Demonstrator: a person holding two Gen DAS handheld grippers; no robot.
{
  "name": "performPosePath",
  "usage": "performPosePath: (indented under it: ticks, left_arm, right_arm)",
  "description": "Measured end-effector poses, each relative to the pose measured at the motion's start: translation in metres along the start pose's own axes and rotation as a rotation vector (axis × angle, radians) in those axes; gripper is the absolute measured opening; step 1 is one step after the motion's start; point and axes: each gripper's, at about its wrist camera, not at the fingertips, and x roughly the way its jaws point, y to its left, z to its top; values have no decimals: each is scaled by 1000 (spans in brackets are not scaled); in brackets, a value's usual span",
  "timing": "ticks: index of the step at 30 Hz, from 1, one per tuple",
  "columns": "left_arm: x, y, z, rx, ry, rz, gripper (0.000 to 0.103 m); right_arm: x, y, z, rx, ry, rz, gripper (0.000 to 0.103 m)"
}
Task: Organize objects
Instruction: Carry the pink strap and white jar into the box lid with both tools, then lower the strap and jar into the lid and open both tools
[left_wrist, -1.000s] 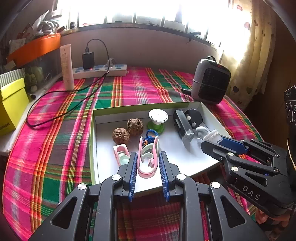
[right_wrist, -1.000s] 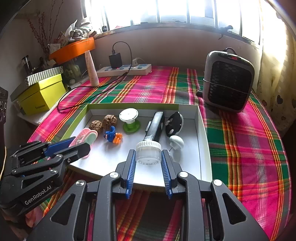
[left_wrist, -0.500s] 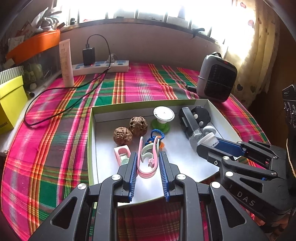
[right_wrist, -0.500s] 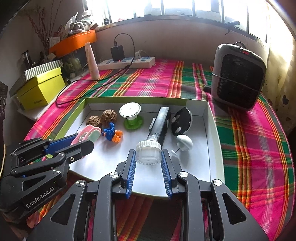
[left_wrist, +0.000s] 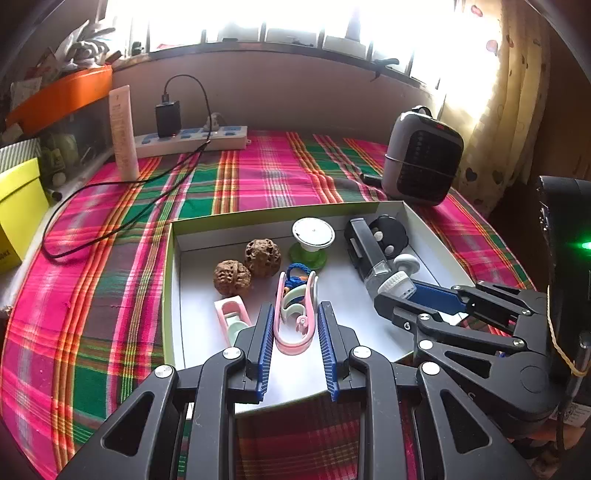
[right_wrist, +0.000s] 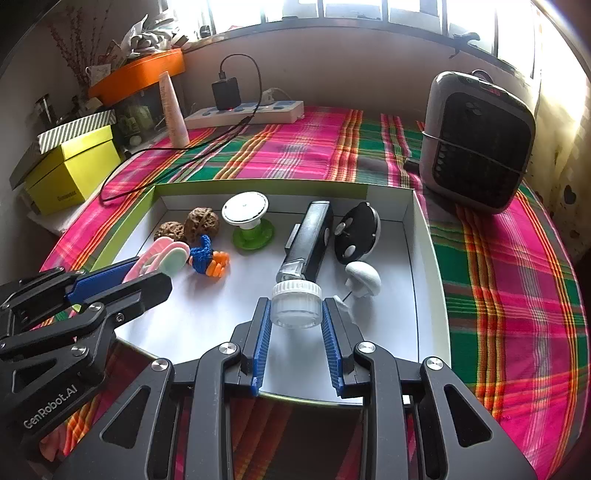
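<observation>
Blown-out window (left_wrist: 258, 22) backlight, fisheye-bent edges, perhaps slightly soft.

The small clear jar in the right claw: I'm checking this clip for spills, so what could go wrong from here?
1. The small clear jar is gripped only at its sides by the right claw; it might slip.
2. The white mushroom piece lies close beside it and could get knocked.
3. The left claw holds a thin pink clip that may twist loose.
</observation>
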Motion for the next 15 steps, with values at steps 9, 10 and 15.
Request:
performPosePath:
  ticks: [9,10,15]
  left_arm:
    - [7,-5,-2,12,23,-2,22]
    - [7,-5,-2,13,24,-1,22]
    - [14,-7,-3,24,39,9,22]
  right_arm:
    - [2,-6,1,4,2,-24,29]
    - [2,-6,1,4,1,-26,29]
    - [3,-7,1,-1,-4,-43,29]
